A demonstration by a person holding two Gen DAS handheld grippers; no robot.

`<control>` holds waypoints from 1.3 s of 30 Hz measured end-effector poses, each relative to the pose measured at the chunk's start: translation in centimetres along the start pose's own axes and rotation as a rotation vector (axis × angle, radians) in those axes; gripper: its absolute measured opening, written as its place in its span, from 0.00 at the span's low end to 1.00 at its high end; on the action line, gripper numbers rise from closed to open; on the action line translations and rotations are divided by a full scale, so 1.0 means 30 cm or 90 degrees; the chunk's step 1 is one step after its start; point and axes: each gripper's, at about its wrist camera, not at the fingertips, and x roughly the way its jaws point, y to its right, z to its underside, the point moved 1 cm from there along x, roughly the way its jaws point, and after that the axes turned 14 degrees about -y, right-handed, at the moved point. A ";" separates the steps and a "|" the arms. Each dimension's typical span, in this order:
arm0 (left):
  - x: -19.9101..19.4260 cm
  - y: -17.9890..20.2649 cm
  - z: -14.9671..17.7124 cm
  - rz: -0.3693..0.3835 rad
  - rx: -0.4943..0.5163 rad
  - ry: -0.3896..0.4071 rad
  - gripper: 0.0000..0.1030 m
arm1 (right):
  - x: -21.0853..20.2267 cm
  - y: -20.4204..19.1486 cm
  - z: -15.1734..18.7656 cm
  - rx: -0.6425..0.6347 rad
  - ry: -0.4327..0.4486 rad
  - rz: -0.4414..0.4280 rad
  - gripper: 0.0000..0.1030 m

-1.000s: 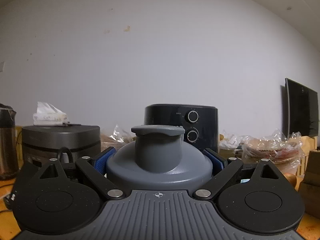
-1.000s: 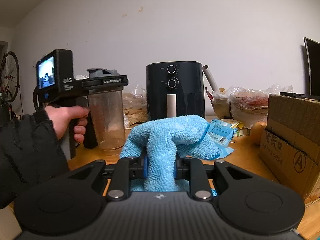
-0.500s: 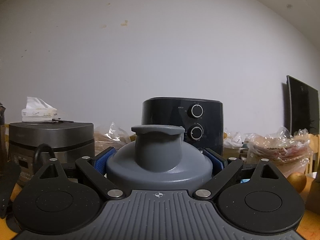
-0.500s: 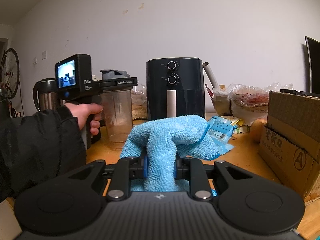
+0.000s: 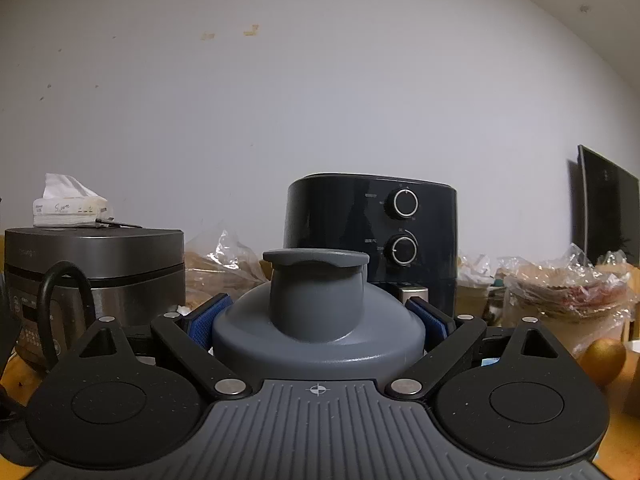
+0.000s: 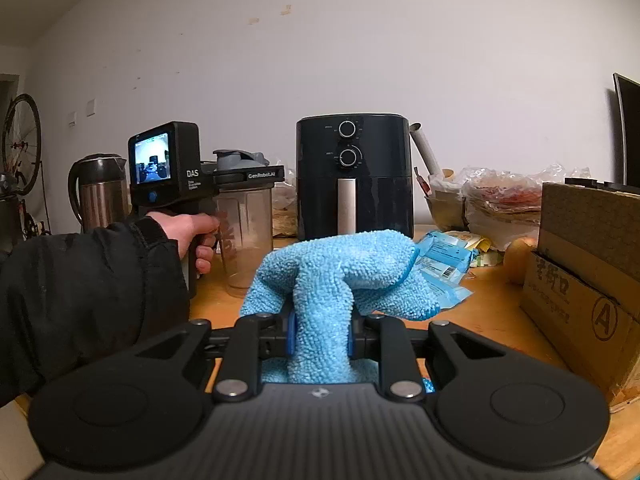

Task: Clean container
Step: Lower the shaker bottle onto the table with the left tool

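Holding status: I have both tools loaded, but I judge the cleaning itself as not started.
Left gripper (image 5: 318, 320): its blue pads (image 5: 210, 318) are clamped on the grey lid (image 5: 318, 308) of the container (image 6: 248, 236), at the lower centre of the left wrist view.
Container place: in the right wrist view it is at centre left, upright, its base low at the wooden table (image 6: 492, 308); whether it rests on the wood I cannot tell. The black air fryer (image 6: 354, 176) stands just right of it.
Right gripper (image 6: 320, 334): its tongs are closed tight on the blue cloth (image 6: 340, 268), which bunches up at the lower centre of that view.
Done so far: cloth is picked, container is gripped.
Left to do: the lid is on, so the inside is not reachable. The cloth is well apart from the container and touches no part of it. The clear wall looks cloudy to me, but I cannot say if this is dirt.
Next need, my judgement: bring cloth and container together, or first take the lid off.
Hand (image 6: 196, 232): it holds the left tool at centre left.
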 end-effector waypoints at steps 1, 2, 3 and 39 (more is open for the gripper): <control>0.000 0.000 0.001 -0.001 0.000 0.000 0.92 | 0.001 -0.001 0.000 0.000 0.000 -0.001 0.18; 0.001 0.000 0.001 -0.001 -0.001 0.001 0.92 | 0.001 -0.003 0.000 0.000 -0.001 -0.001 0.18; 0.001 0.000 0.001 -0.002 -0.002 0.001 0.92 | 0.001 -0.004 0.001 -0.001 -0.001 -0.001 0.18; -0.076 0.026 0.018 -0.041 0.016 -0.012 1.00 | -0.004 -0.005 -0.004 -0.004 0.004 -0.003 0.18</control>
